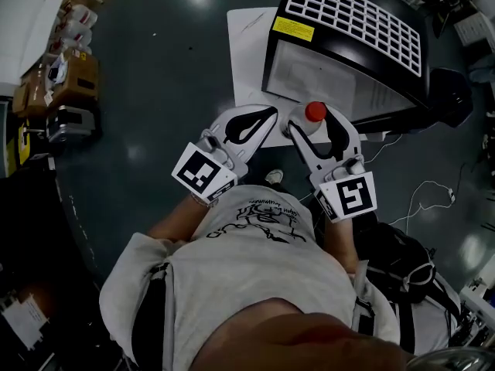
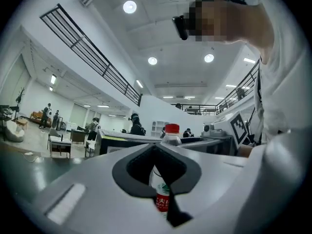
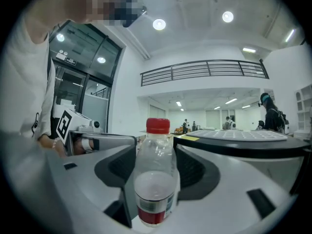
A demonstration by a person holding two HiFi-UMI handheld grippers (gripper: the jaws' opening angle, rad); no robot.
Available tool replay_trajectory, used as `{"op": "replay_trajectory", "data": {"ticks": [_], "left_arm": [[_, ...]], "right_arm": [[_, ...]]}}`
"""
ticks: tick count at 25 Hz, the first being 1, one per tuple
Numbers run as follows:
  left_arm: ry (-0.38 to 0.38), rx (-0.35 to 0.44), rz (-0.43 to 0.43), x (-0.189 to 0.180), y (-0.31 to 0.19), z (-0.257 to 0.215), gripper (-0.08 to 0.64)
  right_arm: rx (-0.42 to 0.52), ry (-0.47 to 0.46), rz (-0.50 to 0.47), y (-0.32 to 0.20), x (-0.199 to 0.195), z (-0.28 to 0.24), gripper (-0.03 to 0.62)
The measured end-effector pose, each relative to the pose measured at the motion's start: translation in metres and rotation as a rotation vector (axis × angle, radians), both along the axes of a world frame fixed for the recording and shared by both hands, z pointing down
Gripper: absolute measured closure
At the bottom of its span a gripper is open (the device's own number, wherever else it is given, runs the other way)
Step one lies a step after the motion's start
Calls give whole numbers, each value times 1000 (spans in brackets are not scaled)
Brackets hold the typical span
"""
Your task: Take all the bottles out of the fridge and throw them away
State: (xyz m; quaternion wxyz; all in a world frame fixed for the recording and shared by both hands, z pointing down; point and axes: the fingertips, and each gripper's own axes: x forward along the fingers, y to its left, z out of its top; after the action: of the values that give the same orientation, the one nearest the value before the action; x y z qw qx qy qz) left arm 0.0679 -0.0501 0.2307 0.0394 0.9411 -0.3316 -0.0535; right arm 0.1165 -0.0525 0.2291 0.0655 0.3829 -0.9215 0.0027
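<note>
Okay, head view: both hand-held grippers are raised in front of the person's chest, above a dark floor (image 1: 170, 60). The black fridge (image 1: 348, 49), with a white grid top and a yellow label, stands just beyond them. The right hand-held gripper (image 1: 316, 125) is clamped on a clear bottle (image 1: 314, 113), so the bottle is out of the fridge and held upright in the air, red cap up. The left hand-held gripper (image 1: 263, 119) is just beside it, jaws closed together with nothing between them. Only the head view shows the floor clutter: cardboard boxes (image 1: 73, 76) at far left, a black bag (image 1: 402, 261) at lower right and a white cable (image 1: 425, 195) near it. The fridge front looks greyish and its contents can't be made out. The right gripper view gives the bottle (image 3: 155, 172) close up between the jaws of the right hand-held gripper (image 3: 155, 155), with a red label band low down. Its lower part is whitish and its upper part clear, and whether that is liquid is unclear. The left gripper view shows the left hand-held gripper (image 2: 156, 150) with its pads meeting. The same bottle (image 2: 168, 136) shows beyond the narrow slit, not inside it. Both gripper views also show a bright hall with ceiling lights and distant people, which the head view doesn't.
</note>
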Motion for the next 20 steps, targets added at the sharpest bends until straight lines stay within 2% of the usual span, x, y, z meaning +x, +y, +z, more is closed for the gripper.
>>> {"op": "replay_trajectory", "data": {"ticks": [20], "left_arm": [[11,3,-229,-151,5,2,552]], "right_arm": [[10,6,-204,-8,-149,0,327]]}}
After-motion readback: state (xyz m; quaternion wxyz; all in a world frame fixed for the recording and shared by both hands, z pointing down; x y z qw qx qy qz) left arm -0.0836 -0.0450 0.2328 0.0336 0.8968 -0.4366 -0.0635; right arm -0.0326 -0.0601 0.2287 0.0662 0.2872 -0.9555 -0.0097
